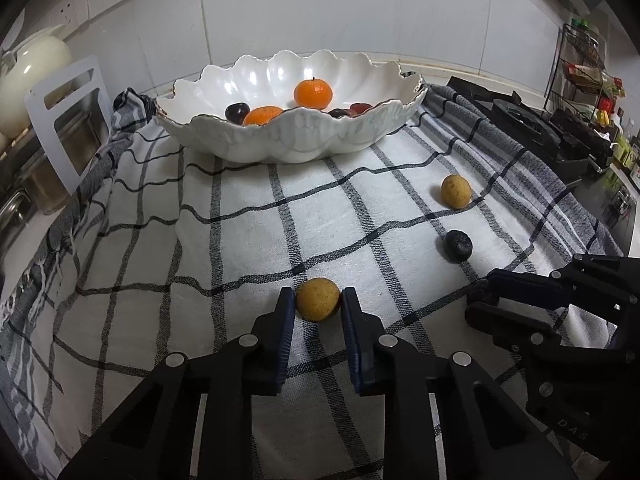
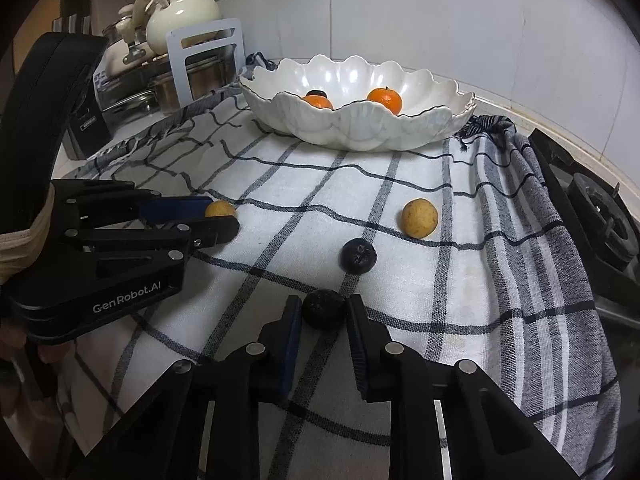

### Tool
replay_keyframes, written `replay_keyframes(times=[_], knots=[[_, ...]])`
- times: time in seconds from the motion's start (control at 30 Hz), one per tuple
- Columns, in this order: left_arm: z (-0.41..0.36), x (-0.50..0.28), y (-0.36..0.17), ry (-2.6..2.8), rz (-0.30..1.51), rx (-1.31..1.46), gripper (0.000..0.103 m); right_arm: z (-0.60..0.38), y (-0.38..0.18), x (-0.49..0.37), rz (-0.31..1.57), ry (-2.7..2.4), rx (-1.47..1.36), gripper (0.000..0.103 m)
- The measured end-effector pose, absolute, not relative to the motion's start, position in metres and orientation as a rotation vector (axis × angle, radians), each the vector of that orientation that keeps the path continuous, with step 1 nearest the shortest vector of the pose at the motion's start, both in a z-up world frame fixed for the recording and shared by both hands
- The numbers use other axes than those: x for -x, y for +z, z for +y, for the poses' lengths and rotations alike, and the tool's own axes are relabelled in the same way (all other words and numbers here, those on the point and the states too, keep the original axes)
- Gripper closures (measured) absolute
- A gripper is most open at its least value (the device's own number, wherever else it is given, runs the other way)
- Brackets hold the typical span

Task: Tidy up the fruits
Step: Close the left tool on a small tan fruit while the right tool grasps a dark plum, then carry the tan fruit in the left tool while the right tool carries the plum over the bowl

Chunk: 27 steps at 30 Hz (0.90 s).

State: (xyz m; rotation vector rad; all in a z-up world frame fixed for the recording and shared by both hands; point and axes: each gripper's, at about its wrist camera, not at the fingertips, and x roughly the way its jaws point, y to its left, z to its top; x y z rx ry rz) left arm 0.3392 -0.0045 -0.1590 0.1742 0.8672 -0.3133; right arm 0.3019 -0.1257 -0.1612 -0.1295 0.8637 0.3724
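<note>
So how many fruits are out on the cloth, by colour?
Yellow-brown: 2, the held yellow fruit and the loose yellow fruit.
Black: 2, the held black fruit and the loose black fruit.
Total: 4.

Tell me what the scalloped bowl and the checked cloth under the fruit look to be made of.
Scalloped bowl: probably glazed ceramic or porcelain; white, glossy, with bright highlights inside and a thin dark or gilt line along the wavy rim.
Checked cloth: woven fabric, likely cotton; matte, visible weave, soft wrinkles, a fringed edge at the left side.

White tiled wall (image 1: 320, 8), checked tablecloth (image 1: 240, 240), stove (image 2: 600, 220).
</note>
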Motion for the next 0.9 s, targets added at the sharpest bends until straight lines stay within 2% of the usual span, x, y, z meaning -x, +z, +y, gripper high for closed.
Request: replay_keyframes(times=[0.43,0.9], knots=[[-0.005,-0.326,-0.147,-0.299,0.850,-0.151,0.079,-0.130,-0.149,-0.295,0.832,0.370,0.130,0.079],[-0.005,-0.305,-0.109,-0.257,0.774,-0.105,0.079,-0.142,-0.113,-0.287,0.735,0.368,0.111,0.079]])
